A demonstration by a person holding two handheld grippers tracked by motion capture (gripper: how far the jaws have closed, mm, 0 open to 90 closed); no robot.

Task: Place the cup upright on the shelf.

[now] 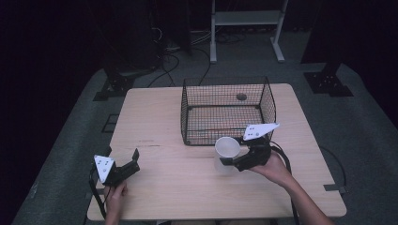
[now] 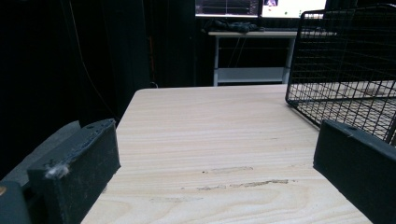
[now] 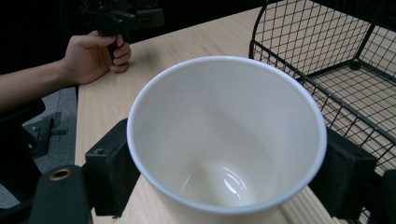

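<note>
Gripping the white cup (image 3: 226,140) between its jaws, my right gripper (image 1: 233,160) holds it upright with one jaw pressed on each side of the wall. I see the cup near the middle of the surface (image 1: 187,187), toward the near edge, just beside the front wall of the wire basket (image 1: 225,110). My left gripper (image 1: 133,159) sits at the near left corner, jaws spread wide with nothing between them, resting low over the bare wood.

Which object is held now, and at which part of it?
The right gripper holds the white cup by its sides, below the rim. The left gripper holds nothing.
</note>
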